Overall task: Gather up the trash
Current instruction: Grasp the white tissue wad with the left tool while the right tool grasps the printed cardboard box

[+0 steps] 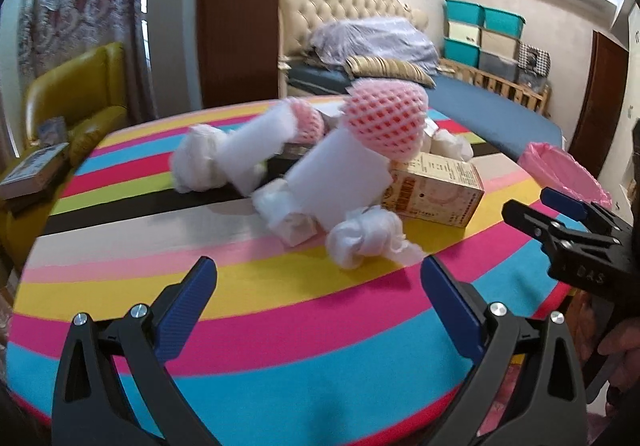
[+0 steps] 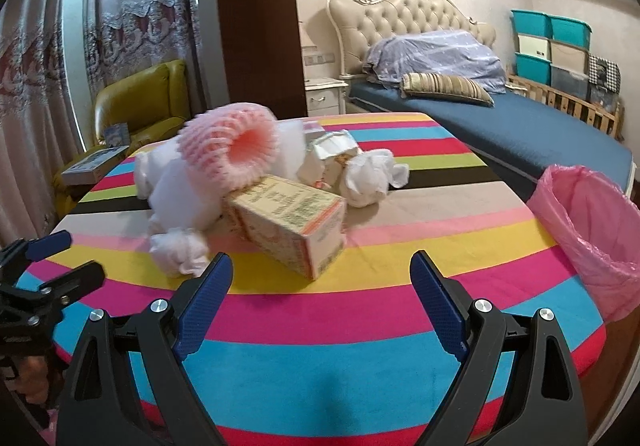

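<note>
A pile of trash lies on the round striped table (image 1: 280, 326): a pink foam fruit net (image 1: 384, 118), white foam sheets (image 1: 340, 182), crumpled white tissues (image 1: 368, 238) and a beige carton (image 1: 436, 194). My left gripper (image 1: 320, 286) is open and empty, just short of the nearest tissue. My right gripper (image 2: 322, 282) is open and empty, in front of the carton (image 2: 296, 222), with the foam net (image 2: 230, 146) behind it. The right gripper also shows at the right edge of the left wrist view (image 1: 560, 214). A bin with a pink bag (image 2: 592, 230) stands at the table's right.
A yellow armchair (image 2: 140, 106) with books stands left of the table. A bed with a blue sheet (image 2: 520, 122) and stacked storage boxes (image 2: 552, 46) lie behind. The pink bin also shows in the left wrist view (image 1: 560, 170).
</note>
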Tool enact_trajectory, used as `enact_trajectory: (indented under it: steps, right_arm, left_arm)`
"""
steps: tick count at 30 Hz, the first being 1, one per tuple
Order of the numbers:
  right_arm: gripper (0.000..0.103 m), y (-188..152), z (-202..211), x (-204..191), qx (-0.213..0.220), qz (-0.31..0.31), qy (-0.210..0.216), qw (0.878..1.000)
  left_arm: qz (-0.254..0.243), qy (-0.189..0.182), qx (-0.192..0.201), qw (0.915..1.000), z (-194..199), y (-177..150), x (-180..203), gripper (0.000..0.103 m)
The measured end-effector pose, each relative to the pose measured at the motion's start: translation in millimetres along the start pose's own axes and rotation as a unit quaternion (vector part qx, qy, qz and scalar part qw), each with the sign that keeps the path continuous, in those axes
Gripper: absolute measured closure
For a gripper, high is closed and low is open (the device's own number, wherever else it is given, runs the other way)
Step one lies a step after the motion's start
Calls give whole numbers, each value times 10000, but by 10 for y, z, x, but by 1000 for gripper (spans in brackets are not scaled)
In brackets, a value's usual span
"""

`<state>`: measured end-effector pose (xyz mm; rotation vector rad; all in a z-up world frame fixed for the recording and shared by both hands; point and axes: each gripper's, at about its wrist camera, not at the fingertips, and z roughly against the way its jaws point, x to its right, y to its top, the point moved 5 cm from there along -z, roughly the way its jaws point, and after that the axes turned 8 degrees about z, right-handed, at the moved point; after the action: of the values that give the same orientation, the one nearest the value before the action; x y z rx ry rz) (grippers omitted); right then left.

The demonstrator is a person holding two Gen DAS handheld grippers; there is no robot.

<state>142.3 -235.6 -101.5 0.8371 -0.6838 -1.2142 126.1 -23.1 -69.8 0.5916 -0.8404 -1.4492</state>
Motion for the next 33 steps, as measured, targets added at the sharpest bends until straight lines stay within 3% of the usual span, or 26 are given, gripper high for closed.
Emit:
enact_trajectory:
  steps: [10, 14, 15, 18, 26, 33]
  right_arm:
    - [18, 99, -259, 149, -135, 200, 248, 9994]
    - [18, 228, -376, 110, -197, 566, 472, 9971]
    - [18, 242, -406, 92, -241, 664, 543, 9960]
    - [18, 259, -510, 55, -434, 915, 722, 9922]
    - [18, 306, -819, -122, -875, 1167, 1217, 9818]
    - [19, 348, -1088, -303, -1217, 1240, 1435, 9743]
  left_arm:
    - [339, -213, -857, 9955, -751, 42, 133, 16]
    - [354, -235, -1016, 9939, -933, 61, 185, 33]
    - [307, -238, -987, 9944, -950, 71, 203, 51]
    - [169, -360, -1000, 9942, -967, 61, 251, 71]
    - [-439, -144, -532, 9975, -546, -44, 182, 75]
    - [-78, 26, -415, 9991, -314, -88, -136, 75]
